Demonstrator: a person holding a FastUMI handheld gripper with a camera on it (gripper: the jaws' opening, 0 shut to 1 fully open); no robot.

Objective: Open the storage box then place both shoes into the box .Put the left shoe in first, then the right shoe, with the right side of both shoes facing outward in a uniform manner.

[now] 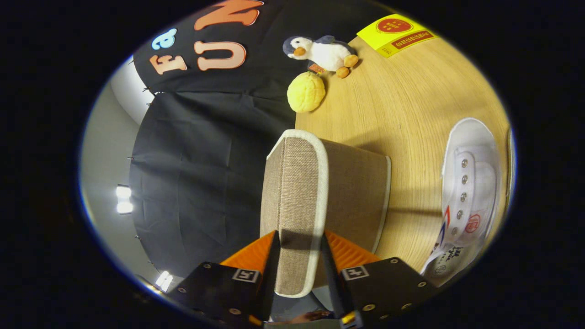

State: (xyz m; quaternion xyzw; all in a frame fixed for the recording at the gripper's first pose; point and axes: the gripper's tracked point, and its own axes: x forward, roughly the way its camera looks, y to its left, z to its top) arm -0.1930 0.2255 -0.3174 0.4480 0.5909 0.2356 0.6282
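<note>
The brown woven storage box (358, 192) with white piping stands on the wooden table (411, 114). Its lid (295, 192), a flat panel with the same piping, runs straight out from between my fingers. My gripper (299, 237) is shut on the lid's near edge, one finger on each face. A white lace-up canvas shoe (470, 196) with metal eyelets and a red and blue mark lies on the table beside the box, apart from it. The view is rolled sideways, so the table surface stands to the right. The box's inside is hidden behind the lid.
Beyond the box, a yellow knobbly ball (305, 92) and a plush penguin (322, 52) lie near the table's far edge by the black cloth wall. A yellow and red sticker (395, 33) sits on the table past the penguin. Bare wood lies between box and shoe.
</note>
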